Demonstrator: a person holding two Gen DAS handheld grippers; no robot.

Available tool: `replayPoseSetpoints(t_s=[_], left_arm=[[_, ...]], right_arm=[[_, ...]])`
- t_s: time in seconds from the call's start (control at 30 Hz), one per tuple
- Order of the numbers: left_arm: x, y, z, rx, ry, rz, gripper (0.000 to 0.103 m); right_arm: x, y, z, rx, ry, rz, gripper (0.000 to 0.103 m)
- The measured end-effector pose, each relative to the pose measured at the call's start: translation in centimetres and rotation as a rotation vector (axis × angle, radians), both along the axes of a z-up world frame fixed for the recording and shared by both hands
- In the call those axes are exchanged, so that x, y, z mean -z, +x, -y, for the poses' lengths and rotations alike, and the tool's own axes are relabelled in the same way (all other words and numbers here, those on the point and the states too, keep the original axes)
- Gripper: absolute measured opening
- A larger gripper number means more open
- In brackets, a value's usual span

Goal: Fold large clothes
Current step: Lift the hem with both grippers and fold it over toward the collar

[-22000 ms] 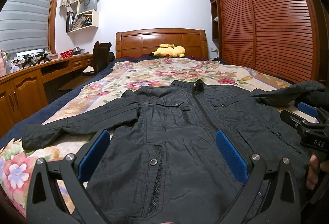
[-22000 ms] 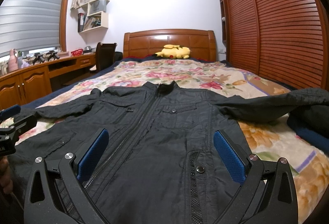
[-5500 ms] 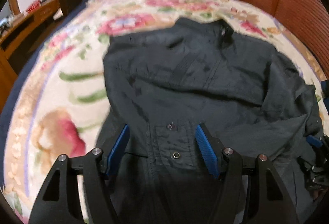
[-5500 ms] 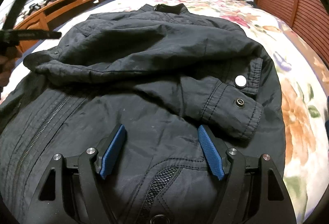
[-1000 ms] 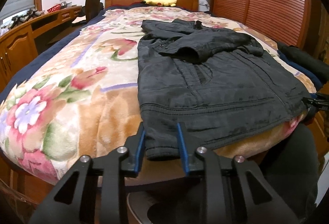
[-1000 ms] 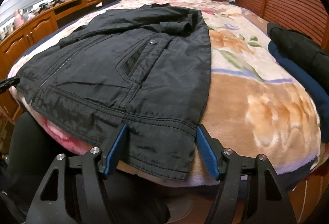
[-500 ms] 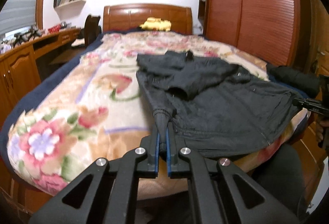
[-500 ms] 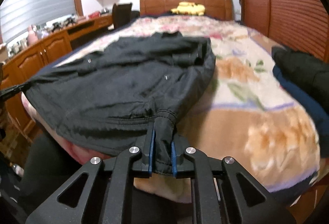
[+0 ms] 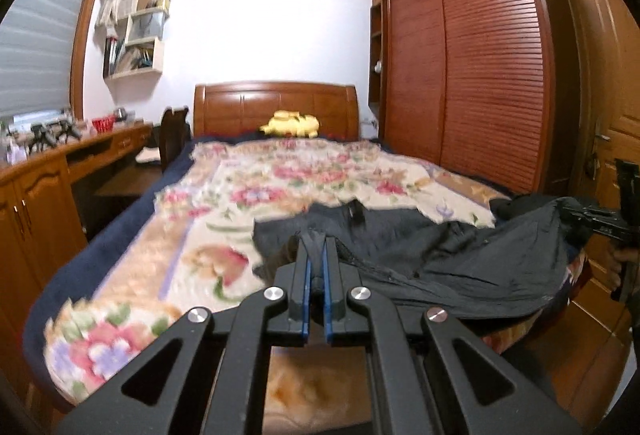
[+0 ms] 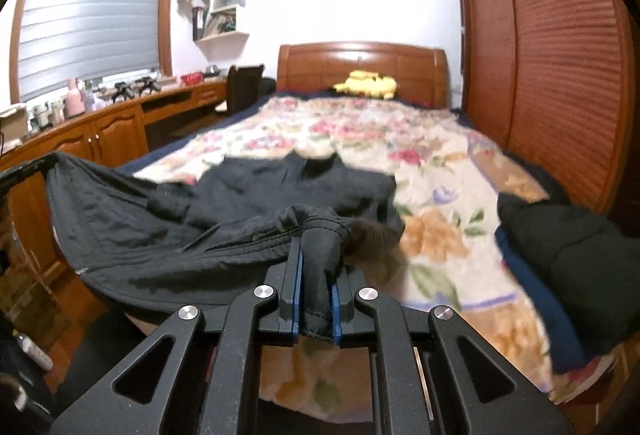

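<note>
**Now we have the hem off the bed**

Now both our grippers are clenched on the bottom hem of the jacket. A second ago the jaws stood open on either side of the hem while it lay flat at the foot of the bed; since then they have closed and we have lifted. The left gripper pinches one corner of the hem between its blue pads, and the right gripper holds a thicker bunch of cloth at the other corner. The lower half of the jacket hangs between our two hands like a sling, clear of the flowered blanket, while the collar end rests on the bed further up, sleeves already folded in. That tells us the last fold is under way, bottom over top. We judge the next move is to carry the hem forward toward the collar and lay it down evenly. A pile of dark clothes lies at the right edge of the bed, apart from the jacket
</note>
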State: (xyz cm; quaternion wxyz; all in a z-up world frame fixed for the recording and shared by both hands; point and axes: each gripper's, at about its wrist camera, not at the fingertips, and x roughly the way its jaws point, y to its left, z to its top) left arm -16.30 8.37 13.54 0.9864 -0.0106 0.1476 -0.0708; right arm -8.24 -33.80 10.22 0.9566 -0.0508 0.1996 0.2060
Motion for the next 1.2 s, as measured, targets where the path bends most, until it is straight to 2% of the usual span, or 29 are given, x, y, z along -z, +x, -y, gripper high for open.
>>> replayPoseSetpoints(t_s=[0.13,0.33,0.53,0.67,0.77,0.9,1.07,1.2], left_arm=[[-2.4,-0.8,-0.8,-0.002,-0.017,0.044,0.002],[-4.5,-3.1,-1.3,0.009,-0.015,0.098,0.002],[-6.7,-4.8,-2.1,0.007,-0.030,0.153,0.002],[-6.9,-4.1,-2.2,-0.002,-0.025,0.149,0.002],[-5.7,-2.1,-2.0,-0.013,-0.013,0.113,0.002],[-2.2,3.5,-2.4,-0.045,-0.004,0.008,0.002],[3.9,10.4,-3.1,-0.073,-0.017,-0.136,0.002],[8.4,14.9,-2.6,-0.097,0.014,-0.223,0.002]], right_arm=[[-3.3,-1.4,0.0,-0.003,-0.008,0.065,0.008],[-6.7,-3.5,0.0,-0.008,-0.014,0.132,0.008],[-9.3,-5.5,0.4,-0.019,-0.005,0.193,0.008],[-10.3,-5.5,0.5,-0.020,-0.010,0.211,0.008],[-9.6,-3.7,-0.1,-0.018,-0.041,0.189,0.008],[-7.0,0.7,-1.5,0.001,-0.087,0.119,0.008],[-1.0,7.0,-3.9,0.024,-0.190,-0.006,0.008],[4.4,10.4,-4.6,0.025,-0.228,-0.086,0.008]])
